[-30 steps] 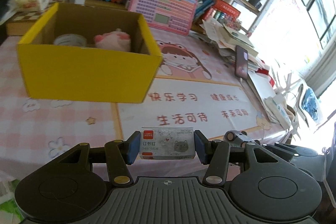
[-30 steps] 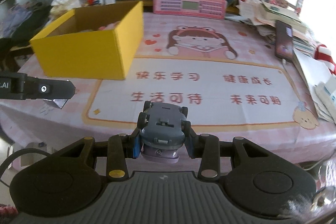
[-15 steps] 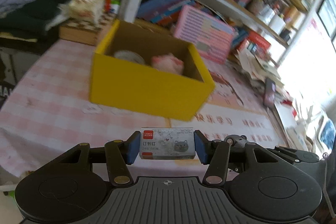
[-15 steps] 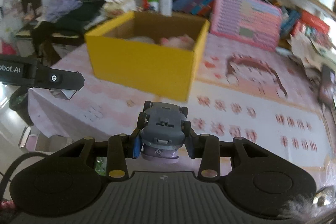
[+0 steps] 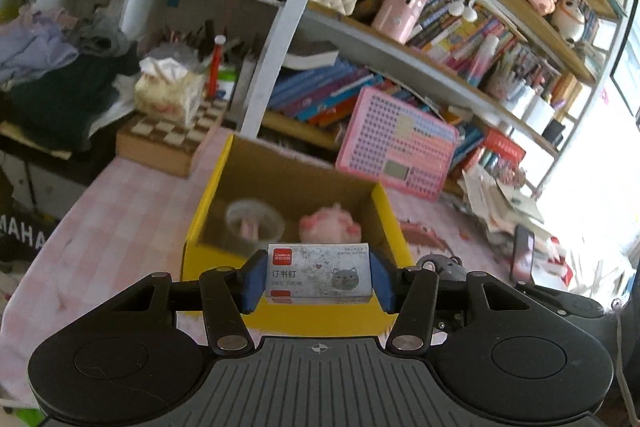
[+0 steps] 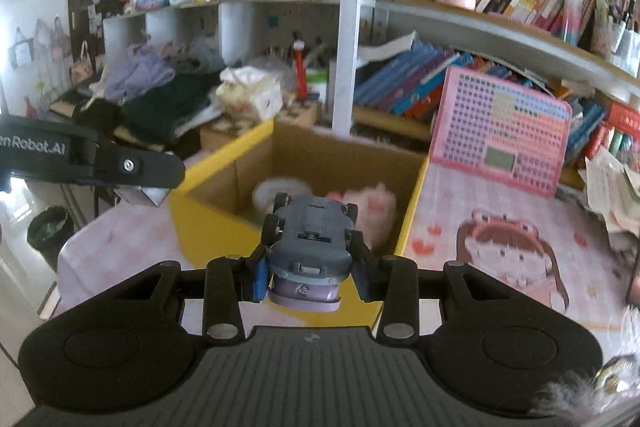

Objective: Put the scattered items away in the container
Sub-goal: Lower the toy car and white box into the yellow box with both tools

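Observation:
My left gripper [image 5: 318, 281] is shut on a small staples box [image 5: 318, 273] with a cat picture, held just in front of the yellow cardboard box [image 5: 208, 203]. My right gripper [image 6: 310, 267] is shut on a grey toy car [image 6: 310, 239], held upside down over the near edge of the same yellow box [image 6: 216, 227]. Inside the box lie a pink plush toy [image 5: 330, 227] and a tape roll [image 5: 254, 223]; both also show in the right wrist view, the plush [image 6: 370, 207] and the roll [image 6: 272, 193]. The left gripper's side [image 6: 92, 161] shows at the left of the right wrist view.
A pink keyboard toy [image 5: 396, 153] leans on the shelf behind the box. A chessboard box [image 5: 168, 143] with a tissue pack [image 5: 168, 93] stands at the back left. Papers and a phone [image 5: 522, 257] lie at the right. Crowded bookshelves rise behind the pink tablecloth [image 6: 500, 247].
Both grippers have risen and moved toward the yellow box, which now sits close below and ahead. Each still holds its item.

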Demonstrator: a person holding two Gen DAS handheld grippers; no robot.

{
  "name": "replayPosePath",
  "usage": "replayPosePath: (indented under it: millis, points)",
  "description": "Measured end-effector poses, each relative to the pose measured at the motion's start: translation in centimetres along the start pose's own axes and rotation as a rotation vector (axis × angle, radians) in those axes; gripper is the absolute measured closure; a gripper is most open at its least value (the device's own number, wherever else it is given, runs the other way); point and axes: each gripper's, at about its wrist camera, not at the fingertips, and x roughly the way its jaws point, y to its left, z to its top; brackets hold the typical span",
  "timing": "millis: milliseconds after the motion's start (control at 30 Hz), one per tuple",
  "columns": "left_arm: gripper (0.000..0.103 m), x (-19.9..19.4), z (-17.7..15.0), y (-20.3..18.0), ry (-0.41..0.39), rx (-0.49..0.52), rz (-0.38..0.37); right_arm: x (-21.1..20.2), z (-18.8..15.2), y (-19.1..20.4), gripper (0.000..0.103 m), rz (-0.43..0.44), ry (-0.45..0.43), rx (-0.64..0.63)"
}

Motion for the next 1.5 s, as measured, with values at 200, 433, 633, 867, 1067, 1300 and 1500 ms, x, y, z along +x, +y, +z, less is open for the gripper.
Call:
replayPosePath:
  millis: [200,433,633,867,1067,1300,1500]
  points:
    - [0.051,5.2,2.5,-0.2,0.016,0.025,0.032,4.6,2.1,-2.1,0.065,0.005,0.006,-0.001]
    - [0.051,13.4,5.2,0.0,0.080,0.071,0.097,11.9,3.3,-3.9,0.065,0.064,0.117,-0.015]
    - [0.051,19.7,5.9,0.4,0.209,0.086,0.151,15.8,3.4,-4.1,0.065,0.133,0.221,-0.063]
    - [0.051,25.2,6.6,0.9,0.333,0.083,0.184,17.9,3.5,-4.2,0.065,0.189,0.284,-0.075]
    - [0.051,27.2,6.1,1.5,0.379,0.085,0.224,19.0,3.3,-4.6,0.065,0.208,0.321,-0.048]
    - [0.049,28.2,6.2,1.6,0.403,0.089,0.223,19.3,3.3,-4.4,0.065,0.207,0.332,-0.052]
    - [0.039,25.6,7.3,1.3,0.335,0.048,0.171,18.2,3.7,-4.8,0.043,0.196,0.252,-0.026]
